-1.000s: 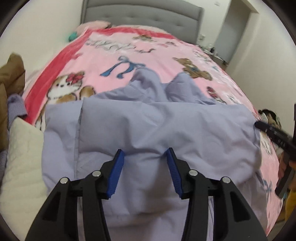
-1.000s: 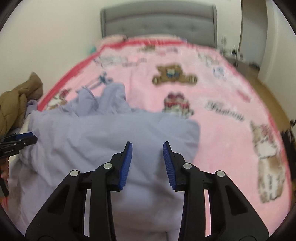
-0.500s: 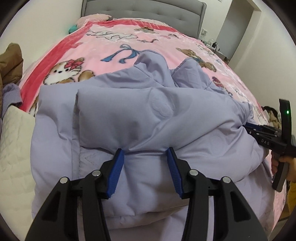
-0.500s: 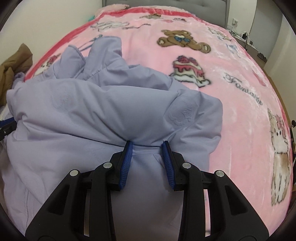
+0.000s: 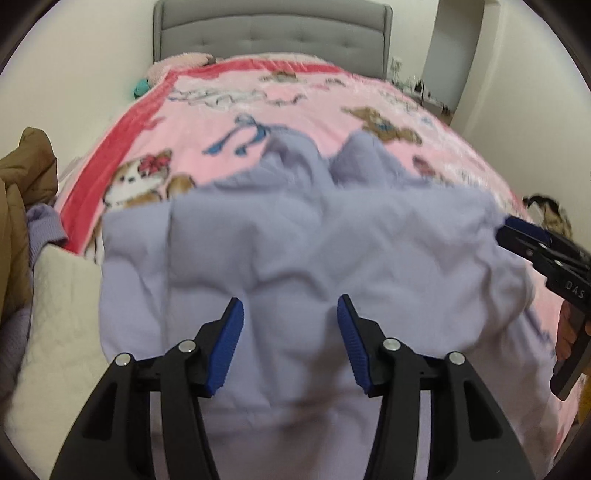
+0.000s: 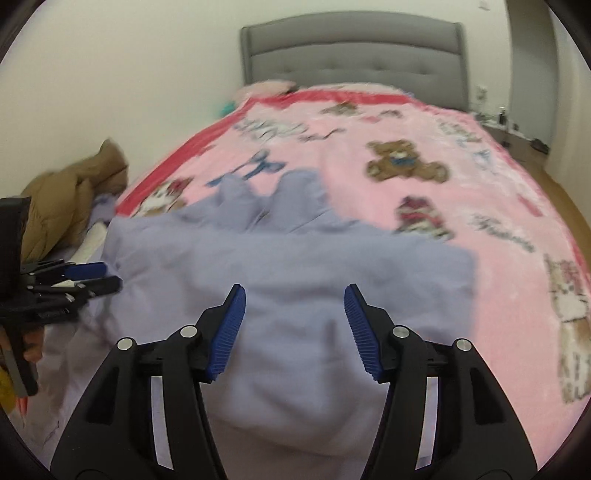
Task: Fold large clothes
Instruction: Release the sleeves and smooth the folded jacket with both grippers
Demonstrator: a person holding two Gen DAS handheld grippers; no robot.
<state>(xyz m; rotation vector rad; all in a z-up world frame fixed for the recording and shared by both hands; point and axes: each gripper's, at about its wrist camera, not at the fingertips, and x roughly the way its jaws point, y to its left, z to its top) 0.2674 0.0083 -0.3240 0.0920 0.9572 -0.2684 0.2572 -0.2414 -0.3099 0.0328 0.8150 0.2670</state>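
A lavender padded jacket [image 5: 295, 240] lies folded over itself on the near end of the bed, its two sleeves pointing toward the headboard. My left gripper [image 5: 290, 310] hovers over the jacket's near left part. Its jaws are opening, and the fabric lies below the blue pads, not pinched. My right gripper [image 6: 295, 295] is over the jacket [image 6: 288, 258] near its right side. Its jaws are also opening, with nothing pressed between them. Each gripper shows in the other's view: the right gripper [image 5: 517, 232] at the jacket's right edge, the left gripper [image 6: 107, 277] at its left edge.
A pink cartoon blanket [image 5: 314, 110] covers the bed up to the grey headboard [image 5: 273, 33]. A brown coat [image 5: 22, 177], a lavender knit [image 5: 44, 225] and a cream quilt [image 5: 55, 314] are piled at the left. A doorway and wooden floor [image 6: 569, 192] lie to the right.
Both sets of jaws stand wider, the right one clearly so. Both grippers have drawn back from the folded edge they were at, and the jacket rests flatter on the bed.
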